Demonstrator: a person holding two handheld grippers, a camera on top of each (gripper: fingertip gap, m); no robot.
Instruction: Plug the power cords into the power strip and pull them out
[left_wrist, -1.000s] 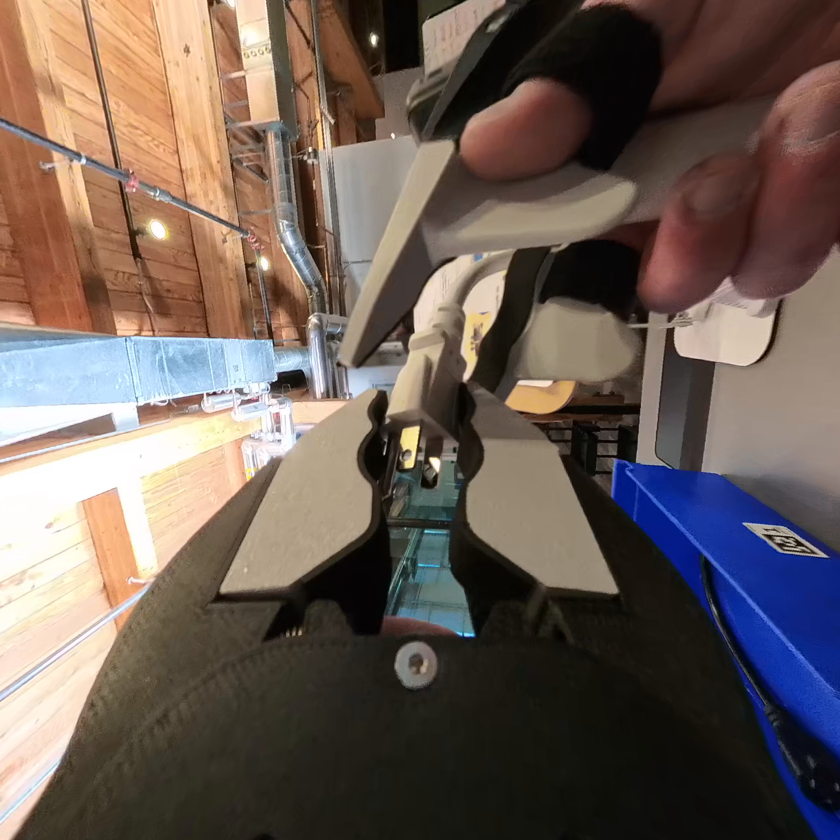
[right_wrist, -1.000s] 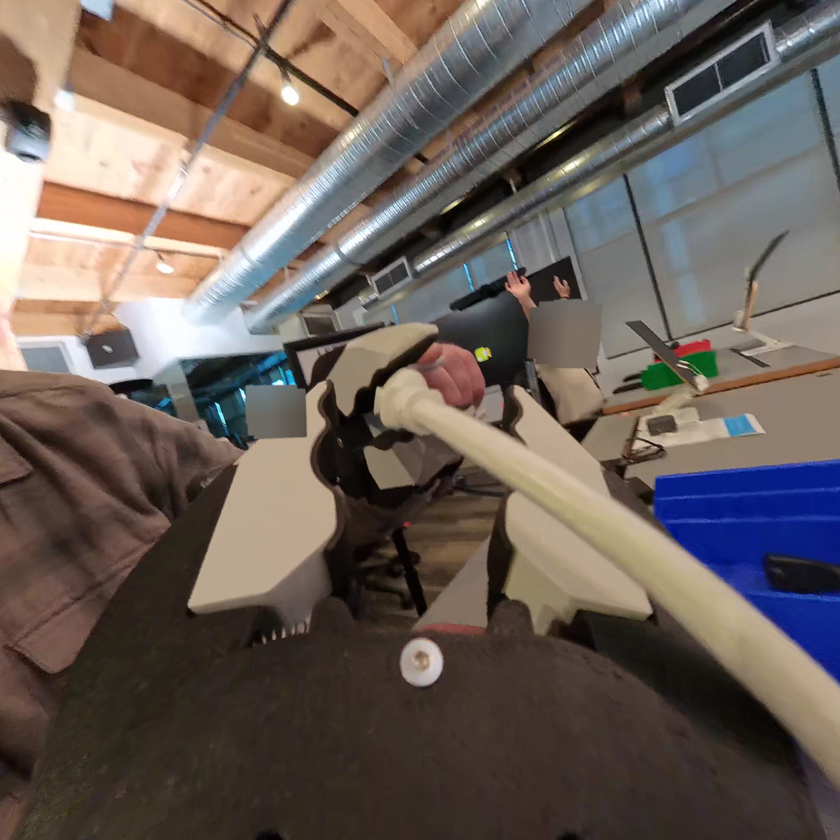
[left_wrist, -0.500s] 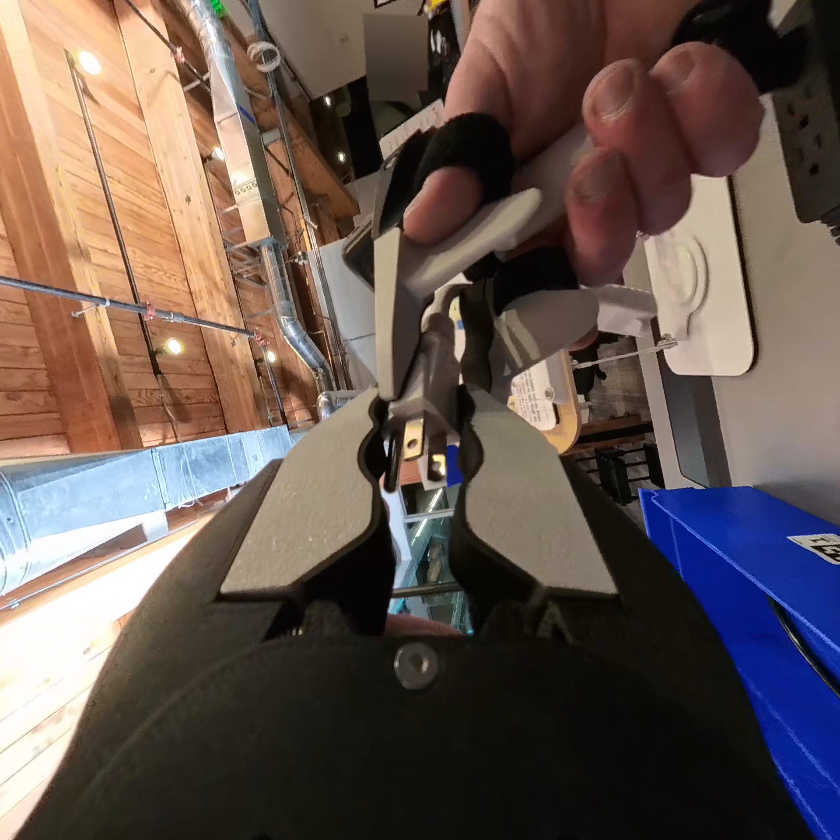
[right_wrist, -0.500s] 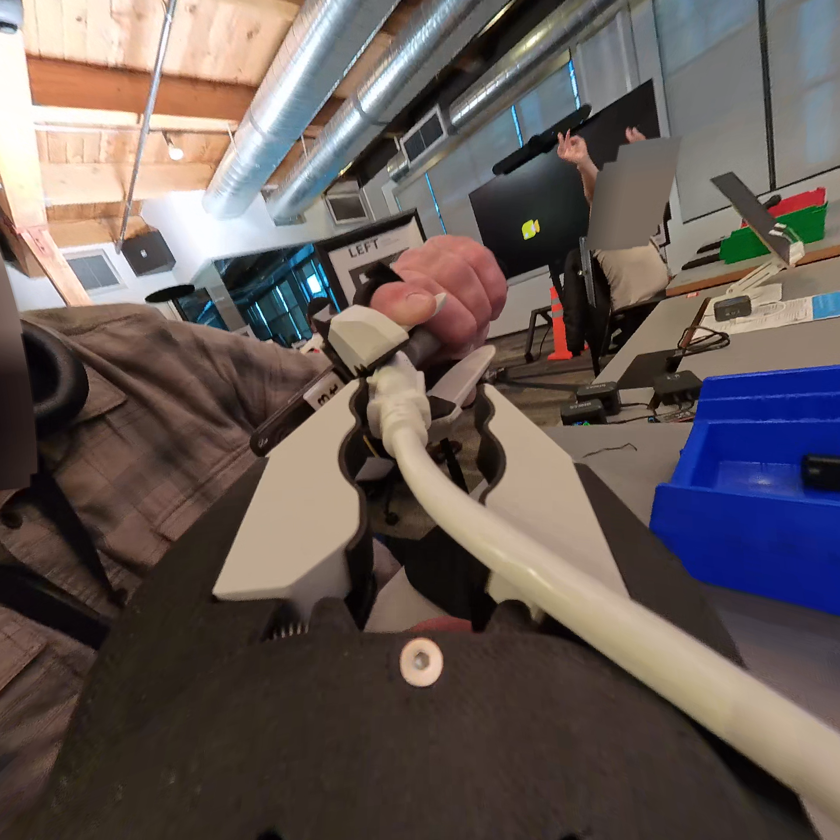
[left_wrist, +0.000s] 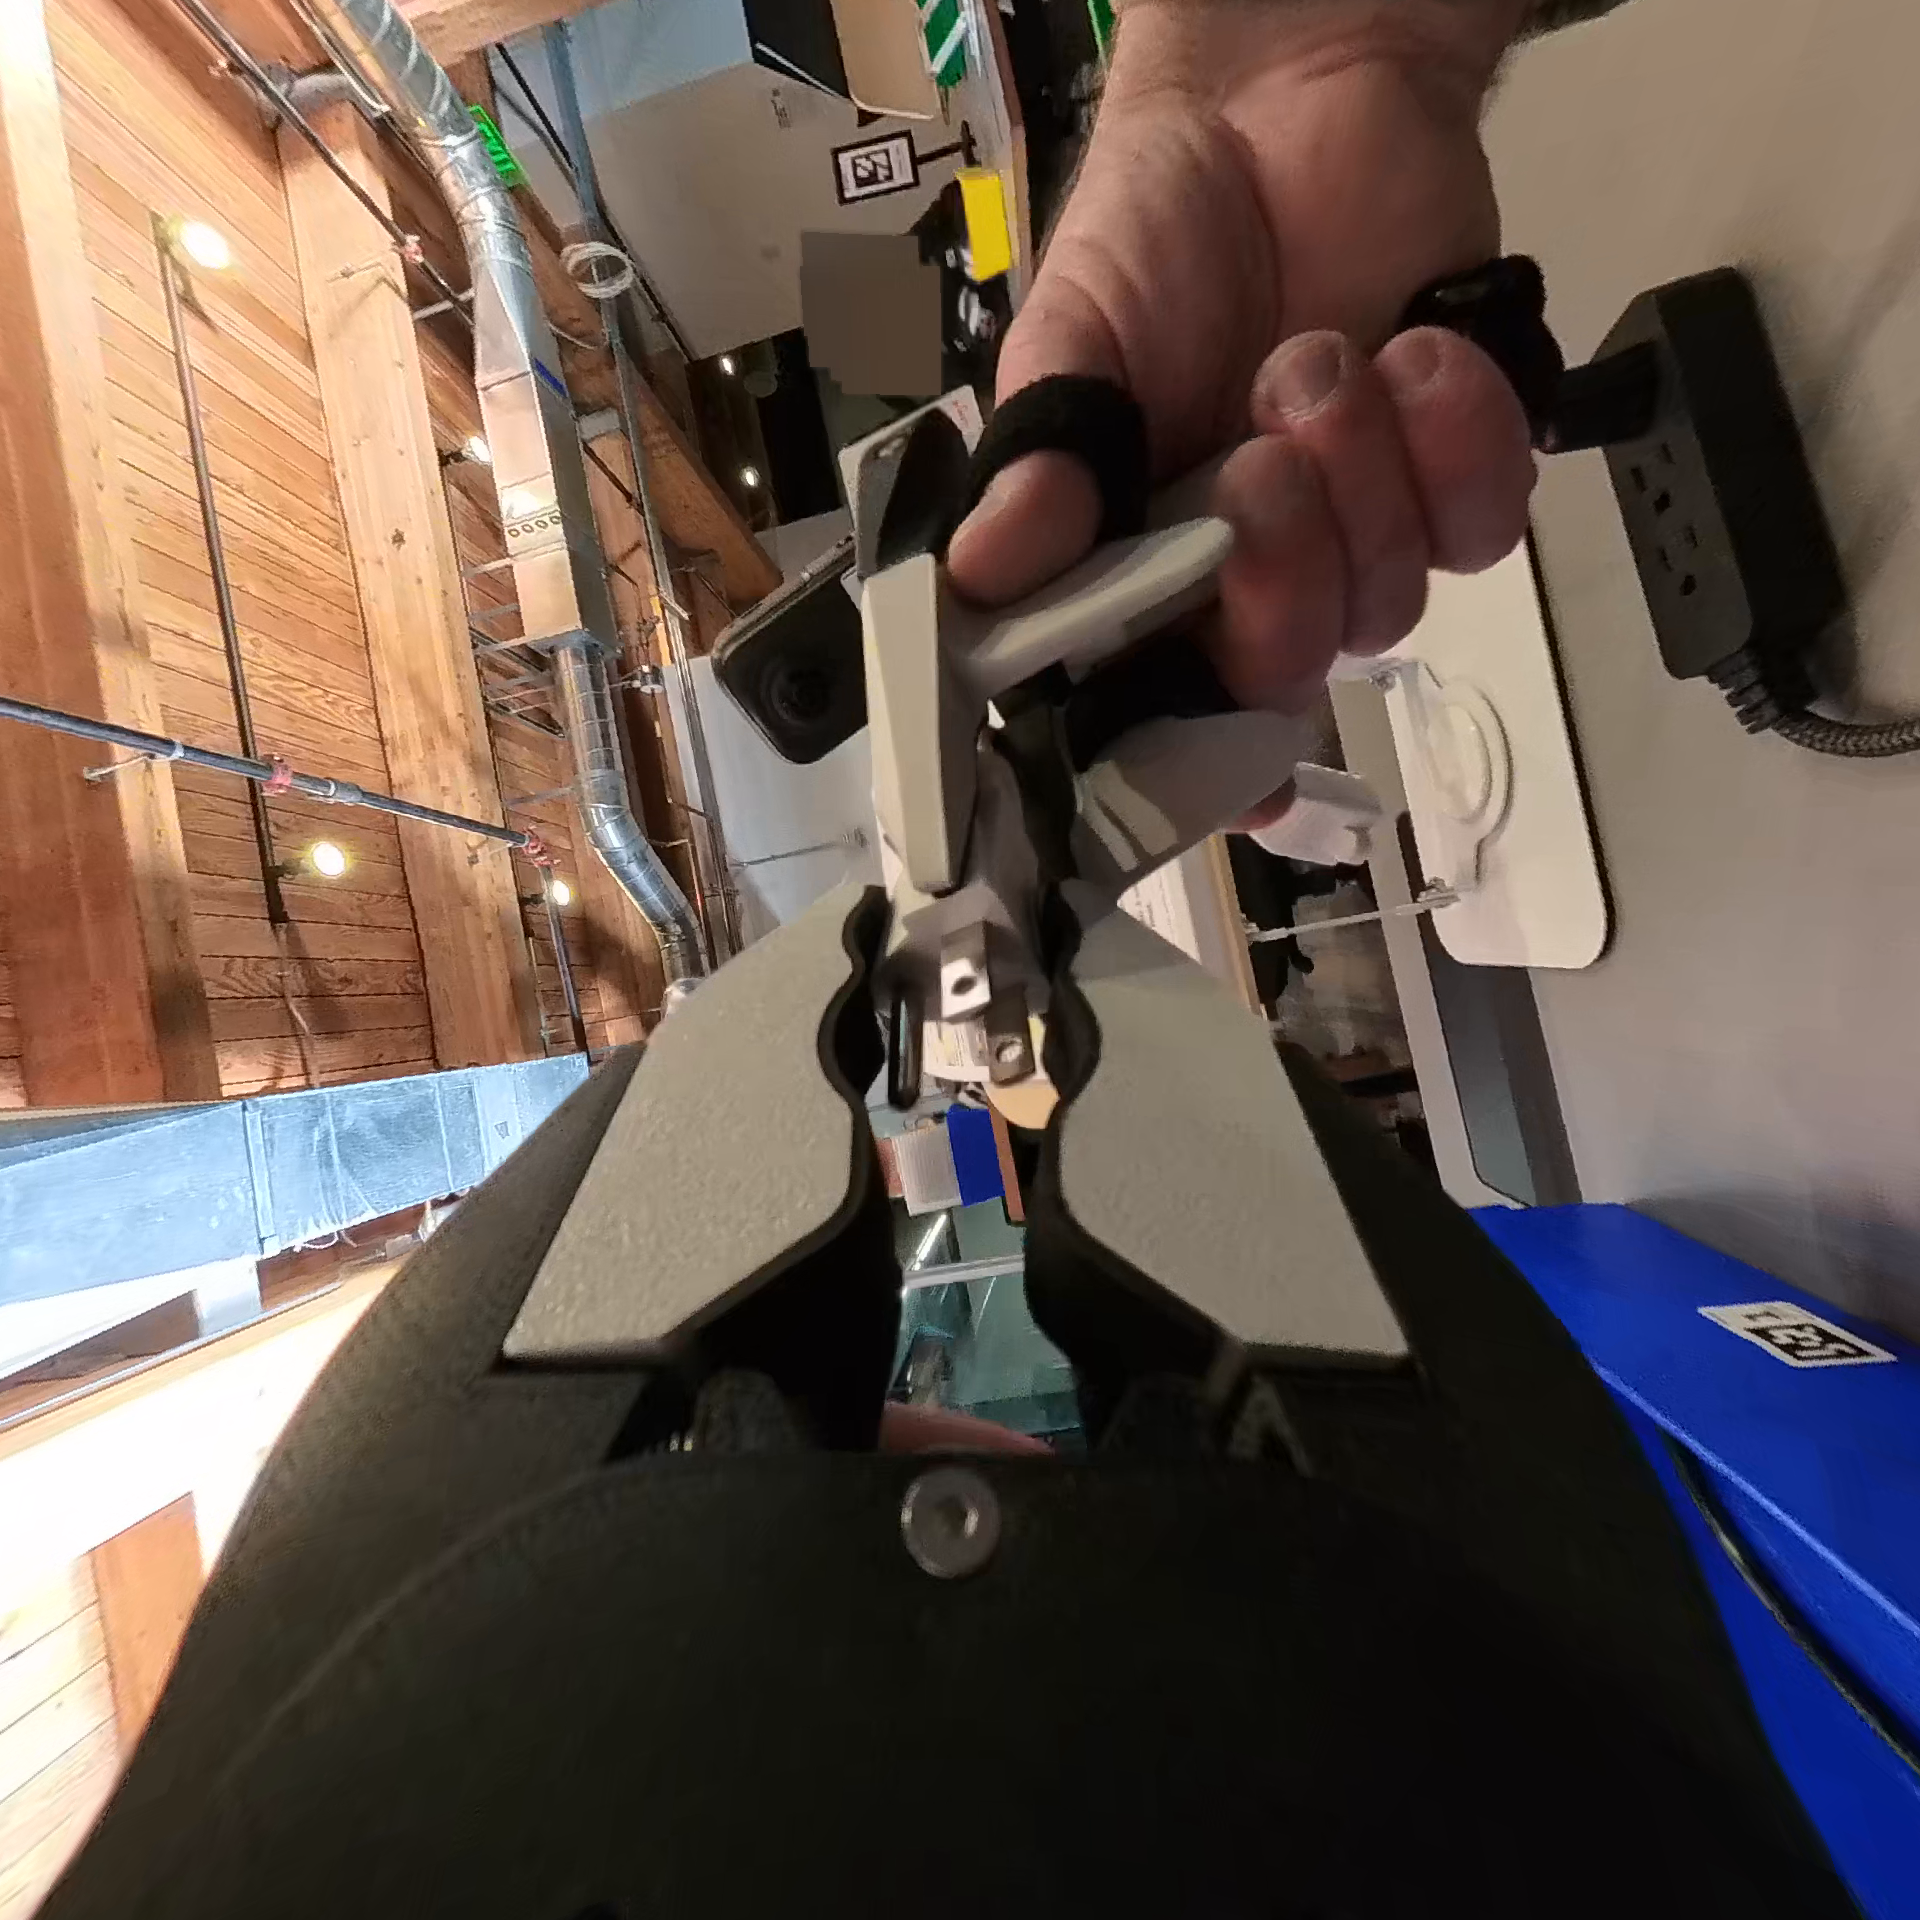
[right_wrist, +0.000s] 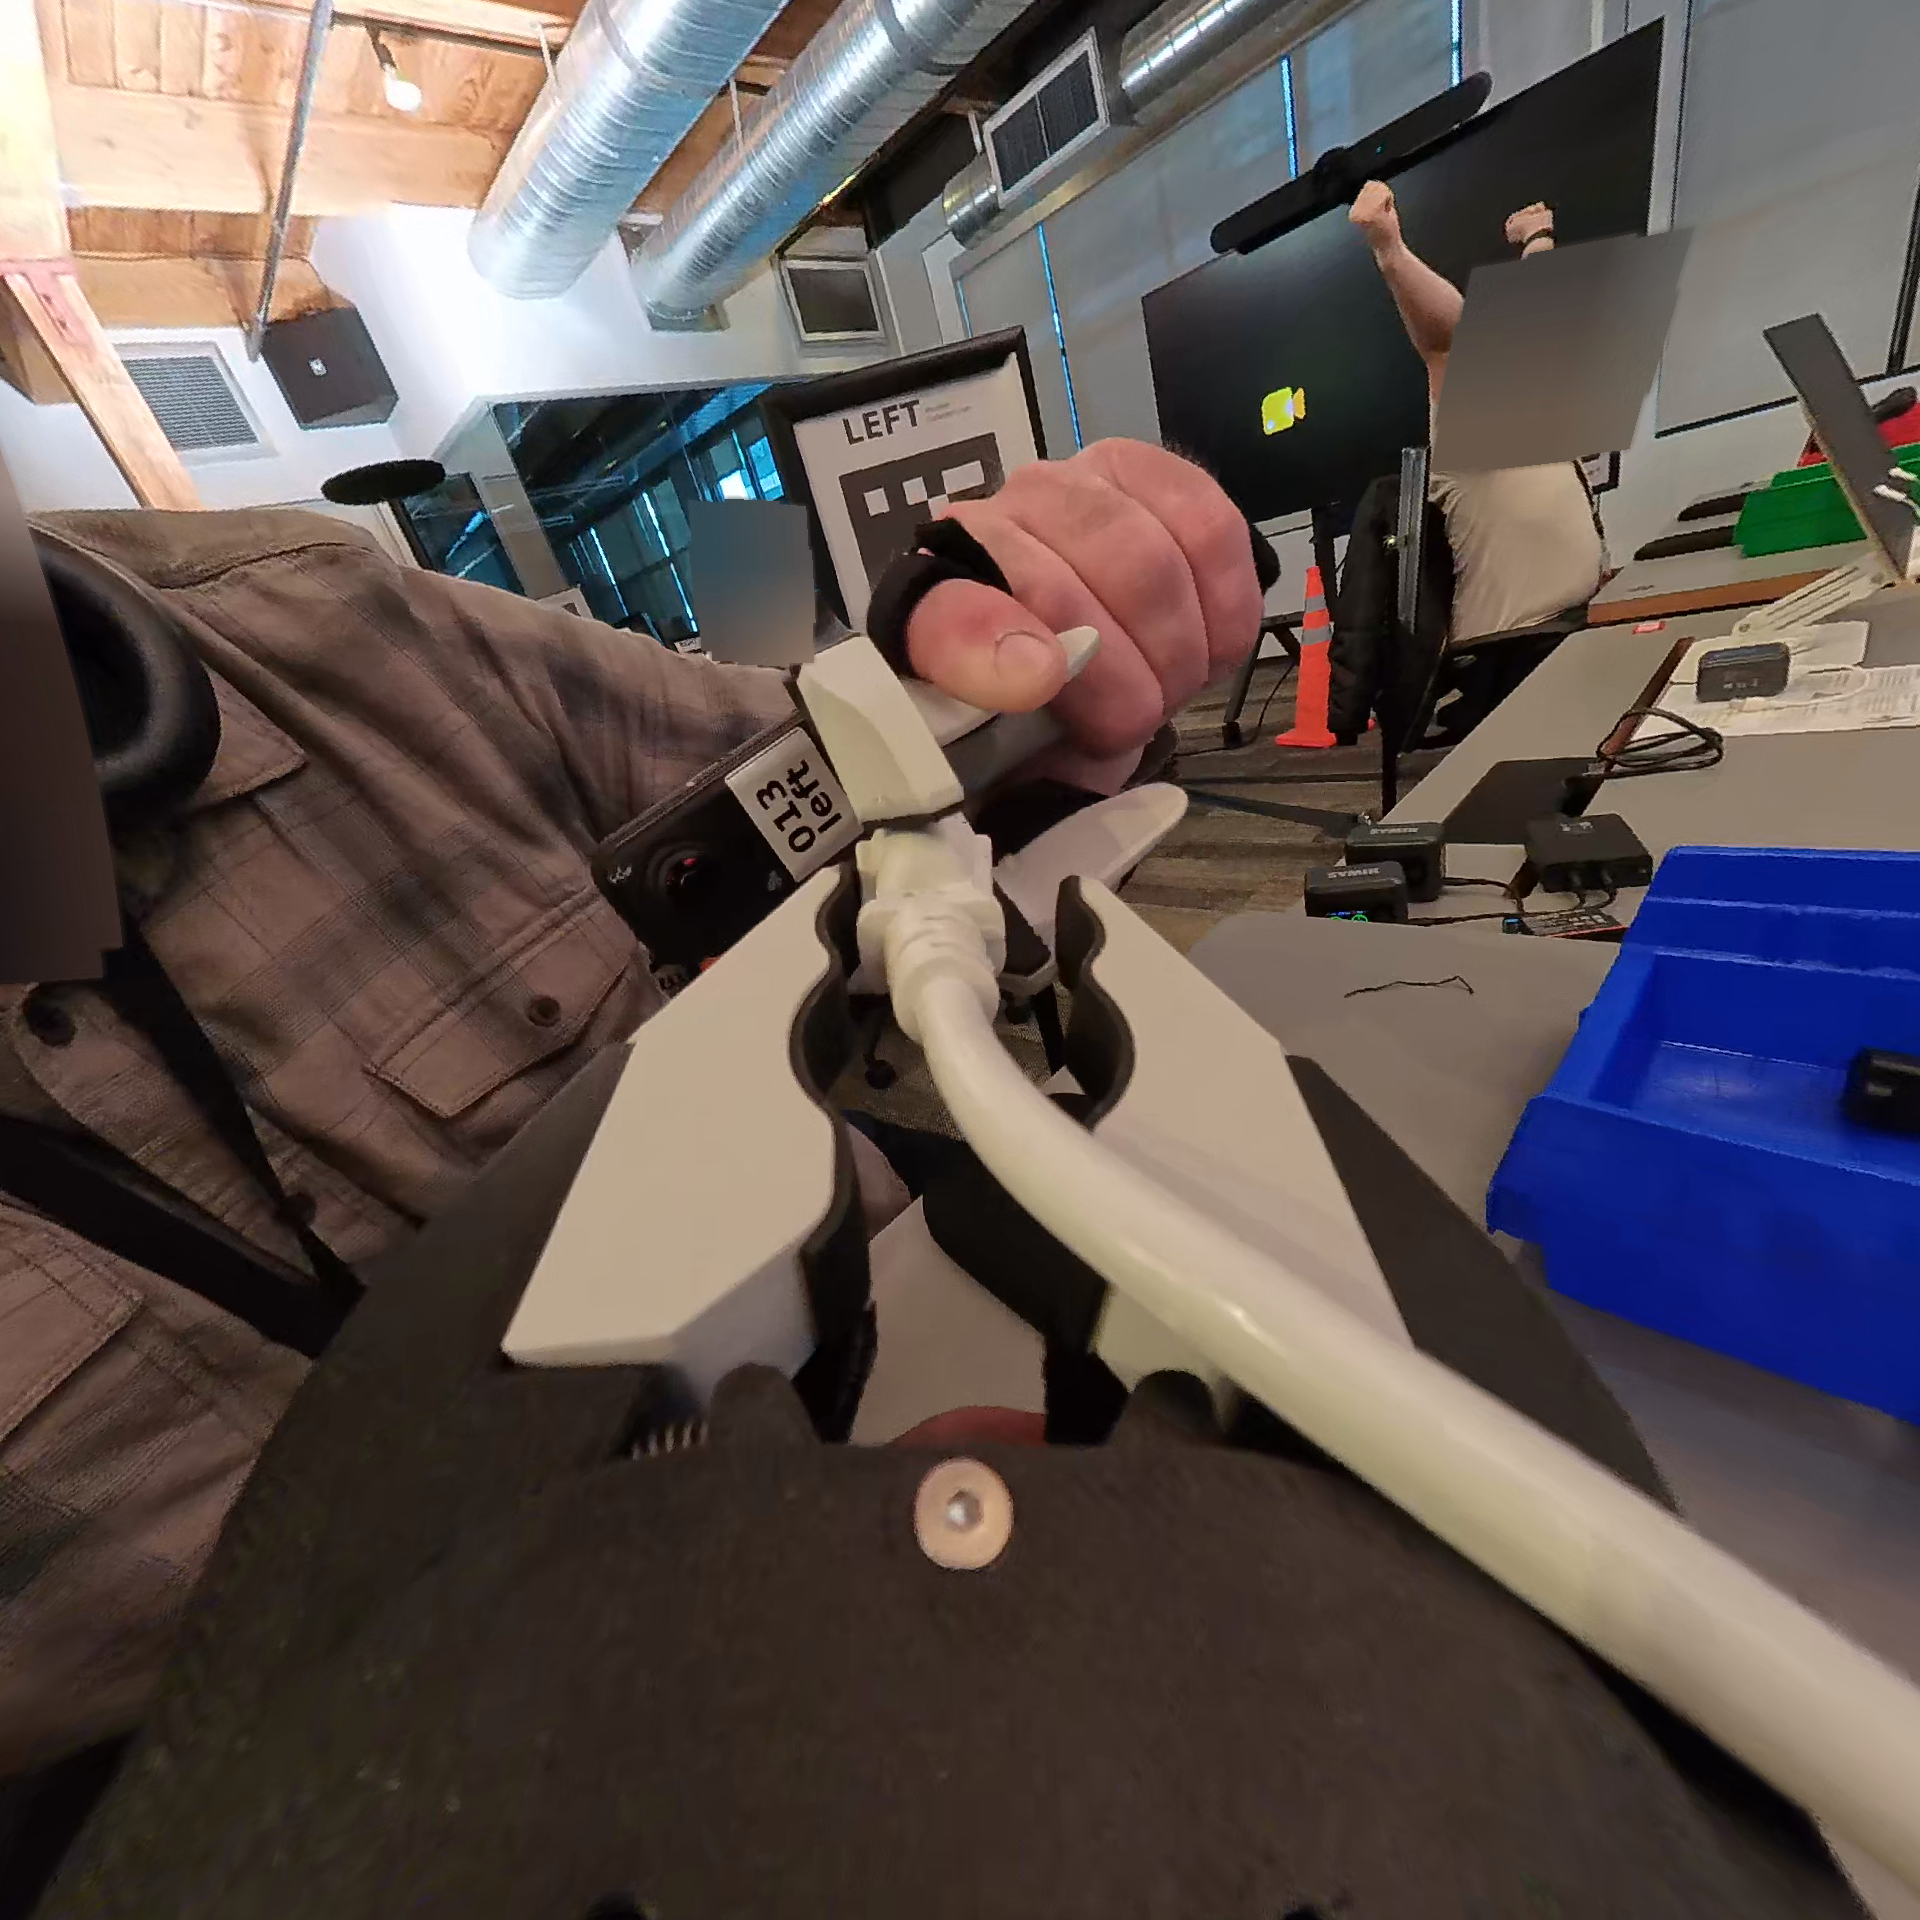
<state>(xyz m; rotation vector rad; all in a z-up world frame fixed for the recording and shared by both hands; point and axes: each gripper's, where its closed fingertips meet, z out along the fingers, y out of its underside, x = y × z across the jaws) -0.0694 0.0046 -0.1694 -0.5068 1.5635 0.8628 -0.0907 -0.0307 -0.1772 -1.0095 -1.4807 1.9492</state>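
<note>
An open-plan office or lab workspace in a converted industrial building: exposed silver spiral ducts (right_wrist: 623, 114) run under a timber-beam ceiling (right_wrist: 208, 145), and warm wood-plank walls (left_wrist: 312, 571) carry spotlights. Grey benches (right_wrist: 1714, 769) hold small black electronic boxes (right_wrist: 1584, 857) and blue plastic bins (right_wrist: 1704, 1174), near a large black wall screen (right_wrist: 1299, 395) and an orange traffic cone (right_wrist: 1314, 665).
</note>
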